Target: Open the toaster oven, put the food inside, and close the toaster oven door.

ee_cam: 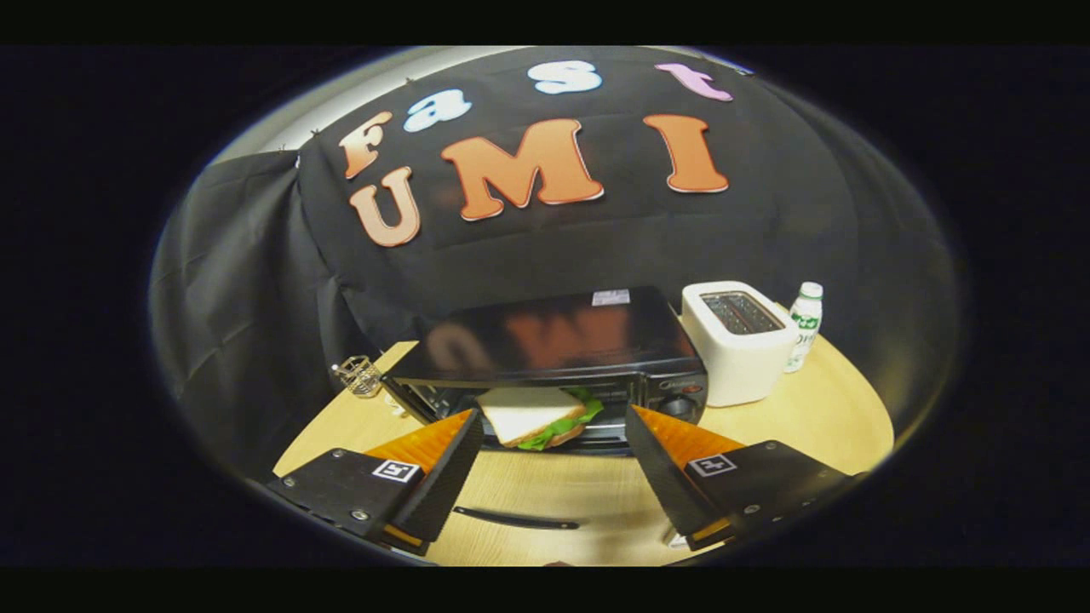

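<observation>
The toaster oven (pixel 553 340) sits on the round wooden table (pixel 817 417) with its door (pixel 545 511) folded down flat toward the camera; the glass is clear enough that the wood shows through it, and the dark handle (pixel 515 518) marks the door's front edge, lying between the two fingers. The sandwich (pixel 536 415), white bread with green lettuce poking out at the side, rests in the mouth of the oven on the rack, just ahead of the fingers and between their lines. It looks tilted or a little askew, and whether it is pushed fully in or sits near the front lip is hard to say from this angle. The gripper (pixel 553 443) is spread wide and empty, its fingers well apart and touching neither the sandwich nor the door. Judging from this, two of the three steps seem finished: the oven is open and the food is inside. What remains is closing the door, which would mean getting under or behind the handle and swinging the door up until it shuts. If the sandwich sticks out past the rack it could catch the door, so that is worth watching. Beside the oven on one side stands a white toaster (pixel 739 340) with a small bottle (pixel 804 325) behind it; on the other side, near the back corner, sits a small wire holder (pixel 358 375).
</observation>
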`<action>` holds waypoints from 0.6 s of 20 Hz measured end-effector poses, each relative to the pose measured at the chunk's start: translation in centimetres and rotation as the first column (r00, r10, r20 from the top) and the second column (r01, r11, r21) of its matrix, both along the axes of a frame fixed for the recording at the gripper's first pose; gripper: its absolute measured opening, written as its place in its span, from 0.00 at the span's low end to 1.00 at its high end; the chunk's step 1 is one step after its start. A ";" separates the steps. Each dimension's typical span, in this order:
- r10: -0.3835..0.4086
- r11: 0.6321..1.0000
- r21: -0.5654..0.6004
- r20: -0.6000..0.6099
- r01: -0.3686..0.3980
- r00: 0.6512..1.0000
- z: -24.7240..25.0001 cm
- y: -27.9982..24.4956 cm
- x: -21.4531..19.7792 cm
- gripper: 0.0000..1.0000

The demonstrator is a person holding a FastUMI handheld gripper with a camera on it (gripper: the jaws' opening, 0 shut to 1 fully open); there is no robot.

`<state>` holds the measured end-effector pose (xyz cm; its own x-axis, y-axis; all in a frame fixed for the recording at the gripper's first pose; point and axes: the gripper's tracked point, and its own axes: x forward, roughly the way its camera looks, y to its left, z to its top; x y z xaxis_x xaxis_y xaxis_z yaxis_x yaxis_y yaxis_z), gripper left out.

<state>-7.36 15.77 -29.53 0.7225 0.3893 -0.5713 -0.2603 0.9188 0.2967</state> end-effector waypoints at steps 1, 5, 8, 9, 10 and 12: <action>0.012 1.000 -0.007 0.000 -0.012 1.000 0.0 -0.1 -0.4 0.99; 0.078 0.997 -0.013 -0.078 -0.080 0.994 -2.3 1.4 -4.4 0.99; 0.133 0.991 -0.010 -0.154 -0.137 0.979 -4.7 3.1 -8.2 0.99; 0.150 0.988 -0.013 -0.179 -0.155 0.972 -5.5 3.6 -9.3 0.99; 0.172 0.984 -0.015 -0.200 -0.179 0.965 -6.2 4.0 -10.5 0.99; 0.200 0.977 -0.021 -0.243 -0.211 0.949 -7.3 4.6 -12.4 0.99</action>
